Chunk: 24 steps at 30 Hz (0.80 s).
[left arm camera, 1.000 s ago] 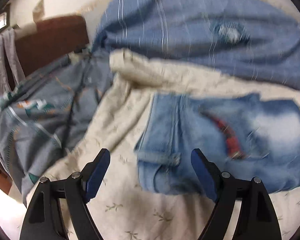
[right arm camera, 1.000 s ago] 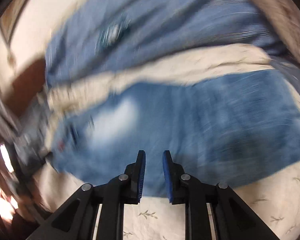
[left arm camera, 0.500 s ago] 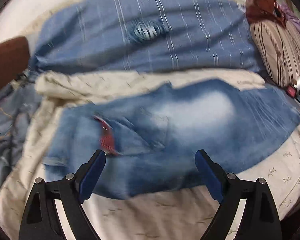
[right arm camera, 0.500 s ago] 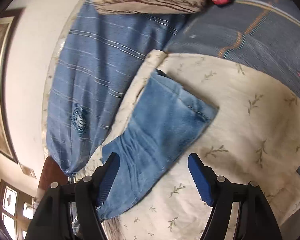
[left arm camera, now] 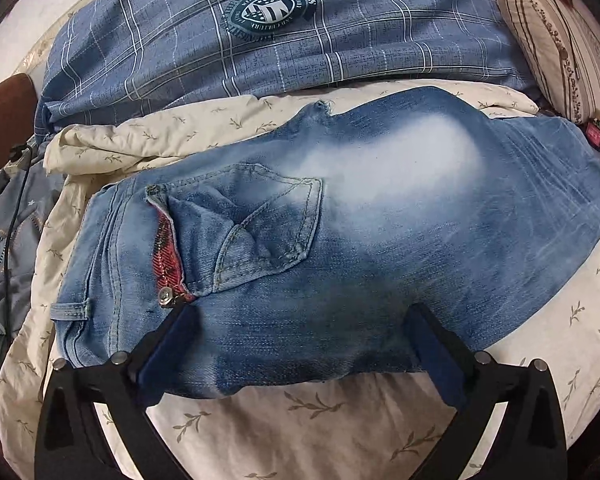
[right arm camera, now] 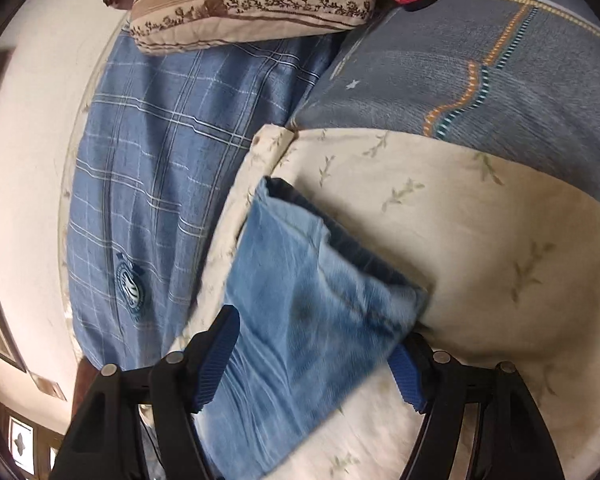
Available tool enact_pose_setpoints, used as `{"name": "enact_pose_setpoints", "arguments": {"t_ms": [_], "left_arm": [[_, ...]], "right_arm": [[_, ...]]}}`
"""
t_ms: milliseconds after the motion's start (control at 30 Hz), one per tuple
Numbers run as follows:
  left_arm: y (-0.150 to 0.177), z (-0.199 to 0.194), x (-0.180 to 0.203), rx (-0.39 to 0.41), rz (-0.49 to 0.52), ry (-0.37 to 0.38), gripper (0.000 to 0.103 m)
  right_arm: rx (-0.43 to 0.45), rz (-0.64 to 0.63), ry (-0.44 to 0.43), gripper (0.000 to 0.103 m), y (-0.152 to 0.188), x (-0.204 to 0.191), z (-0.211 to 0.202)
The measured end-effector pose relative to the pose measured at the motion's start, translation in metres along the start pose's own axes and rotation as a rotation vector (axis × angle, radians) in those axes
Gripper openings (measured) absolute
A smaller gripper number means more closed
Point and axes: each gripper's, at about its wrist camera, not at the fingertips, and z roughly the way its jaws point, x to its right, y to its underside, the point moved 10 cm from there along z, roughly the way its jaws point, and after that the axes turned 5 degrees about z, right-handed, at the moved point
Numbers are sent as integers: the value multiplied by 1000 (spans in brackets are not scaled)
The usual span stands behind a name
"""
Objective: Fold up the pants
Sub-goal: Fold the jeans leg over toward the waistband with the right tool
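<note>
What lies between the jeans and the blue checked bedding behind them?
In the left wrist view, a rumpled strip of cream quilt with a leaf print separates the jeans from the blue checked bedding.

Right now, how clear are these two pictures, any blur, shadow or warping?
Left wrist view: sharp; the jeans bulge with fisheye warp, and shadow darkens the denim by the left gripper, whose jaws are opening. Right wrist view: softer, the denim blurred near the right gripper, edges curved and dark.

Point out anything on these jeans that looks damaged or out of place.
On the jeans, the back pocket is creased and gapes at its mouth, baring a red plaid lining. A small frayed hole sits at the far edge. In the right wrist view the leg ends lie unevenly stacked.
</note>
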Motion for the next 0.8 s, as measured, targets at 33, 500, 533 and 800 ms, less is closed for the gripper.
{"name": "enact_pose_setpoints", "arguments": {"t_ms": [33,500,533,800], "left_arm": [[1,-3,2,-3,-2,5,103],[7,2,-45,-69,-76,-98,103],[10,7,-43,-93,-72,-94,103],[6,-15,-95,8,-316,-37,103]], "right_arm": [[10,-1,-7,70,-2,-3,2],[115,-252,-26,25,21,-75,-1],[113,-289,-26,25,28,-84,1],[0,-600,-74,25,114,-149,22]]}}
